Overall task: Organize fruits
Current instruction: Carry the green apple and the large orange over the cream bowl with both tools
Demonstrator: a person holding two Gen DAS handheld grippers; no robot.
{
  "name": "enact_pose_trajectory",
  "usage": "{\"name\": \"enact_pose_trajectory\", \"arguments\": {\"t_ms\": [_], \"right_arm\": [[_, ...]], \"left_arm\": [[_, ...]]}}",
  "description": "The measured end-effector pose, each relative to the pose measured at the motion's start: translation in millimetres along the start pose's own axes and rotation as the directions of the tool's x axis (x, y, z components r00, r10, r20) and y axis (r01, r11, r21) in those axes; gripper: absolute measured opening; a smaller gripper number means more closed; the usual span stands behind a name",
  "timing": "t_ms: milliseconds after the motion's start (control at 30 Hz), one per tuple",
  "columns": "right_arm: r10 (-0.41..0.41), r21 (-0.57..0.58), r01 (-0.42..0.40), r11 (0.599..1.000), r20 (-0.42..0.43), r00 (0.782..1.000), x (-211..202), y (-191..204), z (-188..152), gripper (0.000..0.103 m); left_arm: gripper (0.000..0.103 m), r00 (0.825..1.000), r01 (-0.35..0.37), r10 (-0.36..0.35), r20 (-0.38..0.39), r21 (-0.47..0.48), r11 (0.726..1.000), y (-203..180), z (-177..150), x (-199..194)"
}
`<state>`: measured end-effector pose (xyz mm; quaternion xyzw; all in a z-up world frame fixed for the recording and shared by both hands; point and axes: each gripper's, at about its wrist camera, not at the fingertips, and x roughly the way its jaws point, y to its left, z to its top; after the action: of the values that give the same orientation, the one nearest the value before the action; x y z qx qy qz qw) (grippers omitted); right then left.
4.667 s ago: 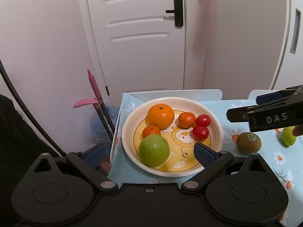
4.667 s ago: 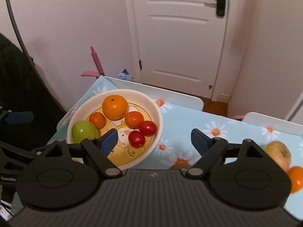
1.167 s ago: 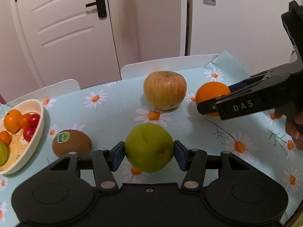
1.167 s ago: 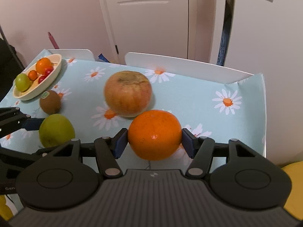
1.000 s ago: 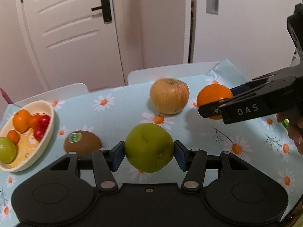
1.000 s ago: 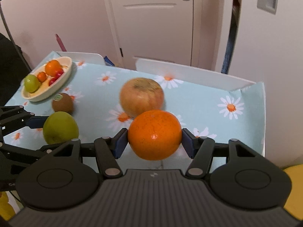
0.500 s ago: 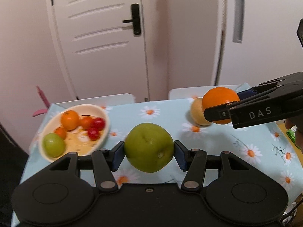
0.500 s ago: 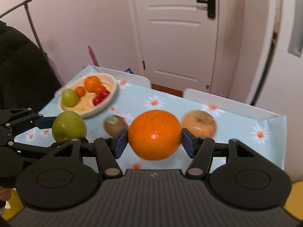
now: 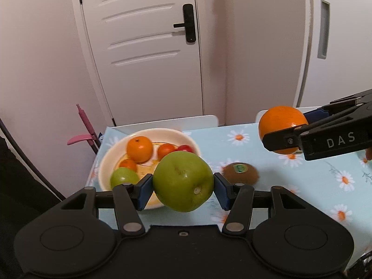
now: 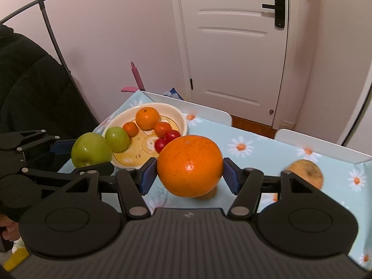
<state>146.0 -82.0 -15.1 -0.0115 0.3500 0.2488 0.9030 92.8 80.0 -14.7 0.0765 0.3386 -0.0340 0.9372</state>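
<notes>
Left to right across the scene:

- Cream bowl (image 9: pixel 109 160) at the left end of the bench (image 9: pixel 313 181), which has a pale blue daisy-print cloth. In the bowl: a small green fruit (image 9: pixel 123 177), a larger mandarin (image 9: pixel 139 148), two smaller orange fruits, and red cherry tomatoes (image 10: pixel 171 134); two tomatoes show in the right wrist view.
- Left tongs (image 9: pixel 183 189): blue pads pressed on either side of a large green apple (image 9: pixel 183 181), pinching it. Apple is off the bench, carried in front of the near right rim of the bowl. In the right wrist view the same apple (image 10: pixel 91 150) sits just left of the bowl's near edge.
- Kiwi (image 9: pixel 240 174) with a green sticker lies on the cloth, right of the bowl and apart from it.
- Right tongs (image 10: pixel 190 172): pads clamped on a large orange (image 10: pixel 189 165), held in the air above the cloth, near the bowl's right side. In the left wrist view the orange (image 9: pixel 282 123) hangs well right of the apple.
- Yellowish-brown apple (image 10: pixel 305 172), blurred, rests on the bench further right, partly behind the right tongs' linkage.
</notes>
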Motion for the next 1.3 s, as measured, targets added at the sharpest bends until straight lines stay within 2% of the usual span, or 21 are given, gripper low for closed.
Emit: {"name": "enact_pose_trajectory", "arguments": {"t_ms": [267,700,867,1100,1300], "right_arm": [[-0.023,0.034,0.023,0.999,-0.019,1.000,39,27,11,0.076],[-0.053,0.063,0.057,0.996,-0.067,0.996,108,57,22,0.076],[-0.054,0.003,0.054,0.999,-0.073,0.996,133,66,24,0.076],[-0.021,-0.151,0.011,0.988,-0.066,0.998,163,83,19,0.076],[0.005,-0.199,-0.021,0.980,-0.079,0.997,179,90,17,0.076]], "left_arm": [[0.059,1.000,0.026,-0.026,-0.008,0.033,0.999,47,2,25],[0.059,0.998,0.063,-0.062,-0.028,0.007,0.998,109,3,71],[0.059,0.998,0.051,-0.052,-0.032,-0.020,0.998,129,8,85],[0.059,0.998,0.045,-0.048,-0.043,-0.056,0.997,145,16,105],[0.059,0.997,0.045,-0.049,-0.058,-0.065,0.997,149,20,117]]}}
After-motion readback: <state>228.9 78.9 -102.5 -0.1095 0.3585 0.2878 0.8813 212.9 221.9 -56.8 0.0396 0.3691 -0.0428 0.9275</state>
